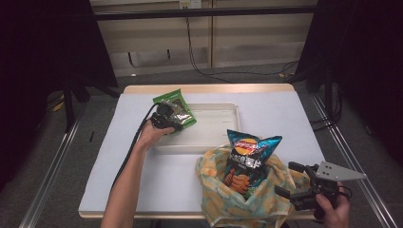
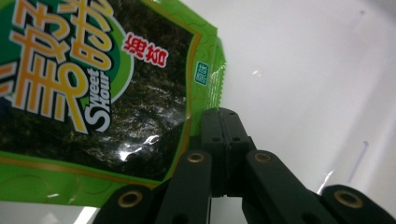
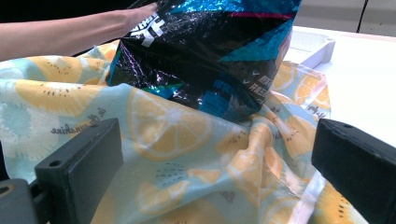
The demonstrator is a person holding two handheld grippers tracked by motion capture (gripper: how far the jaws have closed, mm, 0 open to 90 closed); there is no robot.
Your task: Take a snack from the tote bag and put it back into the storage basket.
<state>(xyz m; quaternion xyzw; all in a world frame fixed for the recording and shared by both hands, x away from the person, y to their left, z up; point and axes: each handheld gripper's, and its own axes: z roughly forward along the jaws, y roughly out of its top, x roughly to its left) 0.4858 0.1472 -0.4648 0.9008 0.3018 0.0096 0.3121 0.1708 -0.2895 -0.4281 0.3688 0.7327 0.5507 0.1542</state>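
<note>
A green seaweed packet [image 1: 178,108] [image 2: 93,93] lies at the left end of the white tray [image 1: 214,133]. My left gripper [image 1: 166,121] [image 2: 223,122] is down on it with its jaws shut; the packet's right edge lies against the left jaw, and nothing shows between the pads. A blue chip bag [image 1: 248,154] [image 3: 205,51] stands upright in a fabric bag printed with orange slices [image 1: 223,197] [image 3: 177,140]. My right gripper [image 1: 290,179] [image 3: 215,144] is open at the bag's right side, its jaws spread wide in front of the cloth without touching it.
The white table top [image 1: 142,171] ends close to the bag at the front edge. Black stands and cables flank the table on the floor. The left forearm [image 1: 126,185] [image 3: 60,35] reaches up to the tray beside the bag.
</note>
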